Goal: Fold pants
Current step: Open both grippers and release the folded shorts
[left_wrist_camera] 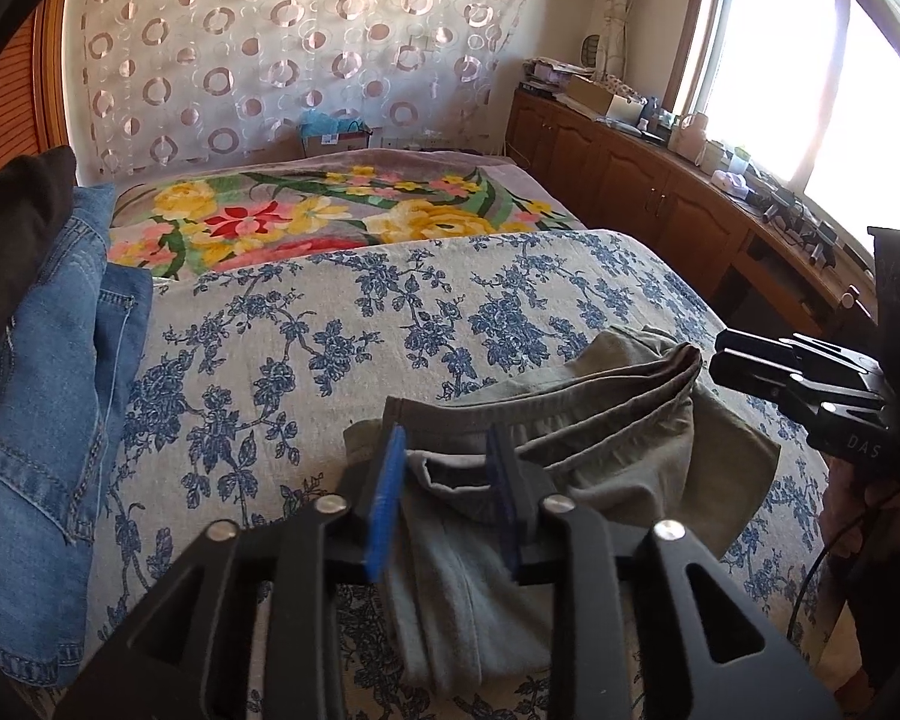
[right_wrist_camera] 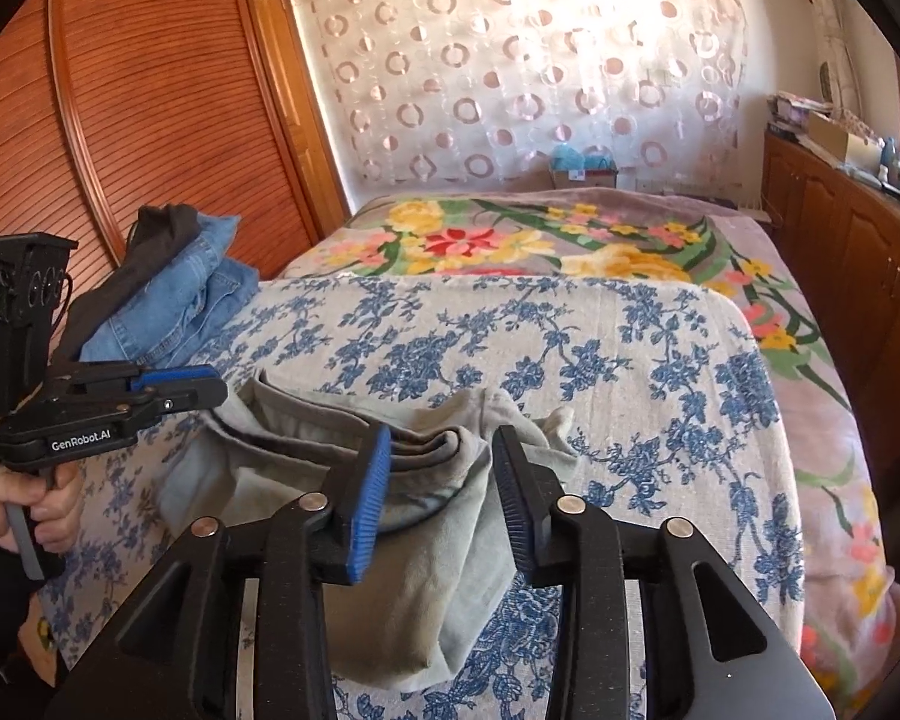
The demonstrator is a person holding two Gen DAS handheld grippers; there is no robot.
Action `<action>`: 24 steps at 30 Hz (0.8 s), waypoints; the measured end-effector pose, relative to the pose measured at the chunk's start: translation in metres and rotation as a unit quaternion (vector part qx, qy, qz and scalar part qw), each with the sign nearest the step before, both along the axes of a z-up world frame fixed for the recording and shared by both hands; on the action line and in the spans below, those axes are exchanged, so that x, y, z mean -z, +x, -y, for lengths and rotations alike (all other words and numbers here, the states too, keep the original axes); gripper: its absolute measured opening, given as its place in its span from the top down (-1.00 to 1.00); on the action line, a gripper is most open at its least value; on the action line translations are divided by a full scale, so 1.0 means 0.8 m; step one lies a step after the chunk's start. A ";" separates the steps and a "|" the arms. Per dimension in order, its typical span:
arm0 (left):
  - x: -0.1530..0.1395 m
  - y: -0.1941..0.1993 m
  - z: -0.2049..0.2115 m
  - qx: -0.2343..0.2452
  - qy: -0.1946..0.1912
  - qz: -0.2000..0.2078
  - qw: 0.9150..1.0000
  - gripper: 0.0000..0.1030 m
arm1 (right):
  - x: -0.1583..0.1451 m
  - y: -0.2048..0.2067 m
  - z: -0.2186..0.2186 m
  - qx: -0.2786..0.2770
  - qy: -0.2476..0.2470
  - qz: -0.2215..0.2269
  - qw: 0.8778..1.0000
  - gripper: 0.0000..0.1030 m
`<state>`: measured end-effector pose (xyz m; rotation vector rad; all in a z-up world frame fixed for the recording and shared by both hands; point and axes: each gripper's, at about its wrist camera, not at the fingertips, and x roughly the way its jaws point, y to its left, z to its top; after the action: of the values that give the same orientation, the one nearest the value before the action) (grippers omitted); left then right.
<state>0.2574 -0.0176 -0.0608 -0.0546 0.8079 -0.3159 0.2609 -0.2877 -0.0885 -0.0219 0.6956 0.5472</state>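
The pants [right_wrist_camera: 390, 480] lie folded small on the bed [right_wrist_camera: 630, 360], both grippers [left_wrist_camera: 444, 498] [right_wrist_camera: 444, 498] spread and holding nothing, so little is left.

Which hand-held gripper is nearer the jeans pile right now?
Left. The left hand-held gripper sits over the folded green pants' end nearest the jeans pile; the right hand-held gripper sits over their far end.
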 end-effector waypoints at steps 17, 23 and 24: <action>0.019 -0.009 -0.013 -0.001 0.015 0.000 1.000 -0.14 | 0.025 0.030 -0.024 -0.038 -0.069 -0.034 0.996 0.58; 0.020 -0.012 -0.013 0.002 0.018 -0.003 1.000 -0.14 | 0.021 0.039 -0.020 -0.021 -0.056 -0.021 0.998 0.82; 0.020 -0.013 -0.013 0.003 0.019 -0.004 1.000 -0.14 | 0.023 0.042 -0.018 -0.012 -0.055 -0.024 0.998 0.82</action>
<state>0.2467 -0.0075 -0.0772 -0.0183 0.8215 -0.3069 0.2944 -0.2730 -0.1072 -0.1202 0.7723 0.5334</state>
